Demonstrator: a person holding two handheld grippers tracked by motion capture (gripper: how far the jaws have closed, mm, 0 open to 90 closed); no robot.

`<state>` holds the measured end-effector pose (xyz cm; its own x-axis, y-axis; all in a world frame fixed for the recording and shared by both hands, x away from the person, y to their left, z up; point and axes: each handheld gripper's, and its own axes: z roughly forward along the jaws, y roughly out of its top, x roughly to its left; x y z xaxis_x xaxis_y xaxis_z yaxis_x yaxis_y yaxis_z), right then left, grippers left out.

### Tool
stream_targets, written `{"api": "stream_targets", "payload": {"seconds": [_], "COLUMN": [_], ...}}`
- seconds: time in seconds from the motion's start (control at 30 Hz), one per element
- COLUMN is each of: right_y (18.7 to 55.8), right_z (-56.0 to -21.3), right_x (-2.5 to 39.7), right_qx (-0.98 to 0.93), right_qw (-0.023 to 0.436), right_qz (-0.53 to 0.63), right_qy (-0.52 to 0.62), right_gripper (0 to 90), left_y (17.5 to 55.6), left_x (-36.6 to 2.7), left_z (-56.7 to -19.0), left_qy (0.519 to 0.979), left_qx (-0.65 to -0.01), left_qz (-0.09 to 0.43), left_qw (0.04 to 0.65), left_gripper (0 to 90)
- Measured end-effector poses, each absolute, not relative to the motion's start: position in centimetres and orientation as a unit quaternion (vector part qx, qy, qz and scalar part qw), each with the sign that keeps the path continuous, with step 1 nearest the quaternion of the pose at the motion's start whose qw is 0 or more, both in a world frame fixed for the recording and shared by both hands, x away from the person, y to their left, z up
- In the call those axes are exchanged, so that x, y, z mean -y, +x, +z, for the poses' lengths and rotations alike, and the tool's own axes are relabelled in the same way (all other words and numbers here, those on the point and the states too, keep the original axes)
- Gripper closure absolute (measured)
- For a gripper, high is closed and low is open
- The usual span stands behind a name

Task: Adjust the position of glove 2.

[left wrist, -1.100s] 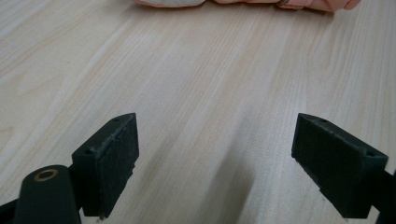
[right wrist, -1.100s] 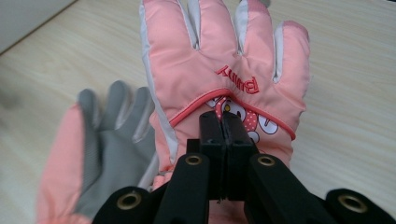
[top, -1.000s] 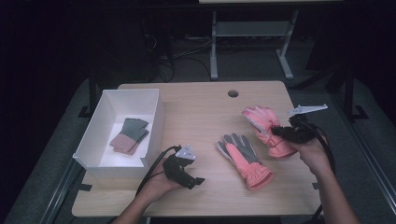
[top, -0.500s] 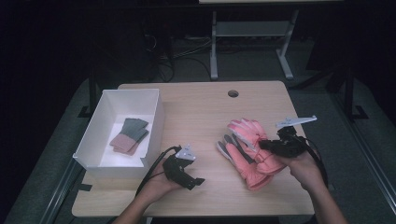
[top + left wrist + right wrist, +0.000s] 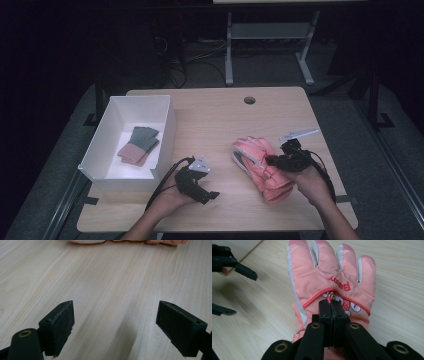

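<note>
Pale wood table (image 5: 210, 117), dark room, right gripper (image 5: 331, 305) jaws pinching pink glove (image 5: 329, 275), left gripper (image 5: 115, 322) jaws apart

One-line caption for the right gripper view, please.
Right gripper shut on the back of a pink glove lying on the wooden table.

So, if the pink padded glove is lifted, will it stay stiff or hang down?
The pink padded glove probably droops: quilted fabric puckers where the right gripper pinches it. Likely light, and its smooth shell may slip.
</note>
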<state>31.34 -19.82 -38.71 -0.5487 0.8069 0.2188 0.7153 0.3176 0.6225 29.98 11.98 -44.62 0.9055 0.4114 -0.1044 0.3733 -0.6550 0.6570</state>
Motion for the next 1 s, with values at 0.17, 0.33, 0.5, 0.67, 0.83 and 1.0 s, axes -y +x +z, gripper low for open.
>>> {"api": "stream_targets", "payload": {"seconds": [0.17, 0.33, 0.5, 0.67, 0.83, 1.0], "right_y": [31.4, 31.6, 31.4, 31.0, 30.9, 30.5], "right_z": [-39.5, -40.5, -39.7, -37.9, -37.5, -38.6], "right_x": [19.0, 18.5, 19.2, 21.3, 23.3, 26.2], "right_qx": [-0.817, -0.833, -0.831, -0.812, -0.810, -0.813], "right_qw": [0.067, 0.076, 0.080, 0.110, 0.141, 0.157], "right_qz": [0.330, 0.313, 0.347, 0.404, 0.418, 0.402], "right_qy": [0.468, 0.450, 0.428, 0.406, 0.386, 0.391], "right_gripper": [88.9, 81.9, 62.2, 60.6, 81.7, 90.0], "left_y": [30.0, 30.0, 30.0, 29.9, 29.9, 30.1], "left_x": [-11.9, -11.9, -12.0, -12.2, -12.4, -12.0], "left_z": [-44.7, -44.8, -44.7, -44.3, -44.1, -43.3], "left_qy": [0.910, 0.915, 0.909, 0.903, 0.905, 0.900], "left_qx": [-0.215, -0.208, -0.217, -0.220, -0.222, -0.240], "left_qz": [0.026, 0.026, 0.025, 0.026, 0.020, 0.017], "left_qw": [0.353, 0.345, 0.354, 0.367, 0.363, 0.362], "left_gripper": [14.7, 17.0, 20.7, 41.1, 71.7, 89.6]}}
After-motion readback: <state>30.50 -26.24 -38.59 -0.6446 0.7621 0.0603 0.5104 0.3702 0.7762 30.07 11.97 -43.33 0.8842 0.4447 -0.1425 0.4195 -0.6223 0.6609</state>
